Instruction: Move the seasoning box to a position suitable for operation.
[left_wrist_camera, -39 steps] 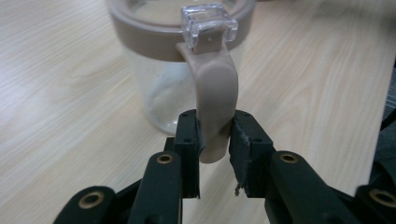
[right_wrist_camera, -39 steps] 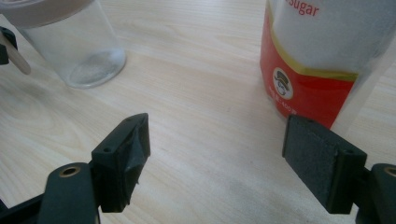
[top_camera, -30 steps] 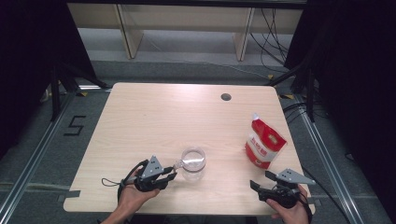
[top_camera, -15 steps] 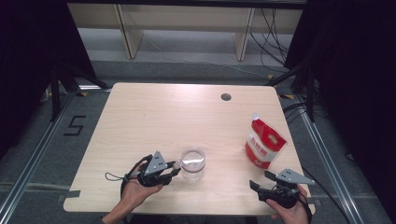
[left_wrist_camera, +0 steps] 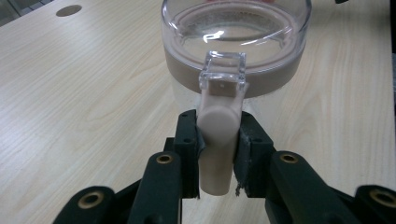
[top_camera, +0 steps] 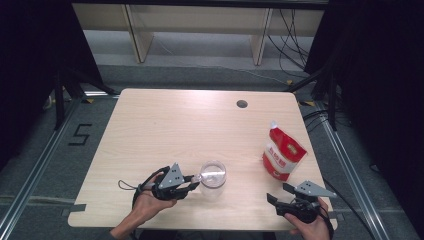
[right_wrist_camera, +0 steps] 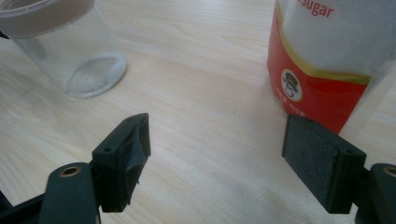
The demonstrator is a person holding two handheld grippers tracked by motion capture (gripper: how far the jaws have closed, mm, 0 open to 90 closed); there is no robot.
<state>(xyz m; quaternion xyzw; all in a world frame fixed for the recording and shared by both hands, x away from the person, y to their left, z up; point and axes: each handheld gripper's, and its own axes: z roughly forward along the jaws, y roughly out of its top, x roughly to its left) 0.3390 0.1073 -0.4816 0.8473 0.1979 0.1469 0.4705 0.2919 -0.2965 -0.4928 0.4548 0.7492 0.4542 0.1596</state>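
A clear jar [top_camera: 213, 175] with a beige lid ring stands near the table's front edge. In the left gripper view the jar [left_wrist_camera: 236, 42] has a beige latch tab [left_wrist_camera: 217, 135] hanging from a clear hinge on its lid. My left gripper [top_camera: 196, 181] comes in from the jar's left, and its two pads [left_wrist_camera: 218, 154] are shut on that tab. A red and white sugar bag [top_camera: 283, 155] stands upright at the right. My right gripper [top_camera: 277, 192] rests in front of the bag, open, with nothing between its fingers [right_wrist_camera: 224, 144]; the sugar bag [right_wrist_camera: 327, 56] is just beyond its right finger.
A round cable hole [top_camera: 242, 104] sits at the far side of the wooden table [top_camera: 165, 125]. Beyond the table are shelf legs and cables on the floor. The jar [right_wrist_camera: 70, 46] holds a thin layer of white grains at its bottom.
My left hand has edged a little to the right, toward the jar. The right gripper, the jar and the bag have stayed where they were.
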